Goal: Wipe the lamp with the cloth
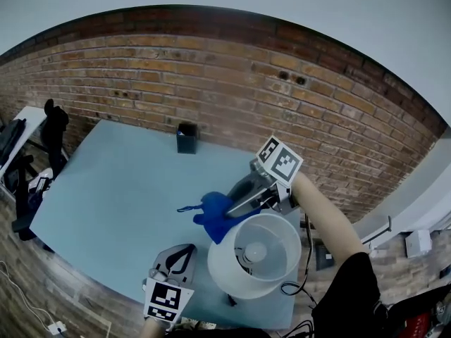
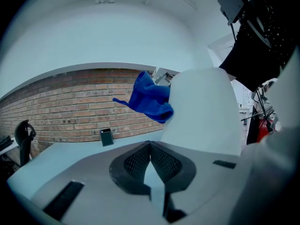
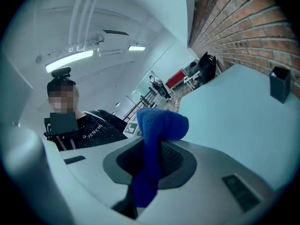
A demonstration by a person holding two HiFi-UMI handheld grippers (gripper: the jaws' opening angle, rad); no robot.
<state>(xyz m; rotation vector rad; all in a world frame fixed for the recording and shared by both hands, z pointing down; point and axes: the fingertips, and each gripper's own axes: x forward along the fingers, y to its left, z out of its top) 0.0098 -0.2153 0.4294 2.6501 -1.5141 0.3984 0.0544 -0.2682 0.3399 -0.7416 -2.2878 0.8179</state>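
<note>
Cloth [image 3: 154,125], blue, is clamped between the jaws of the right gripper [image 3: 152,149]. One fold bulges above the jaws and the rest hangs down through them. In the head view the same gripper [image 1: 238,204] comes in from the right on a bare forearm, its marker cube [image 1: 279,159] uppermost. It holds the cloth [image 1: 215,213] against the upper left side of the lamp [image 1: 255,253]. The left gripper view shows the cloth [image 2: 150,100] bunched at the left edge of the white shade [image 2: 201,111]; contact looks likely but cannot be confirmed.

The lamp stands on the pale blue table [image 1: 120,182], close to its near edge, and its open shade top faces the head camera.

Left gripper [image 2: 150,146]: jaws together, tips meeting, nothing between them. In the head view it [image 1: 183,251] sits low, just left of the shade and apart from it, jaws pointing toward the cloth.

A small dark box [image 1: 187,138] stands upright at the far edge of the table, against the brick wall [image 1: 211,69], well apart from the lamp. The box also shows in the left gripper view [image 2: 106,137] and the right gripper view [image 3: 280,84].
</note>
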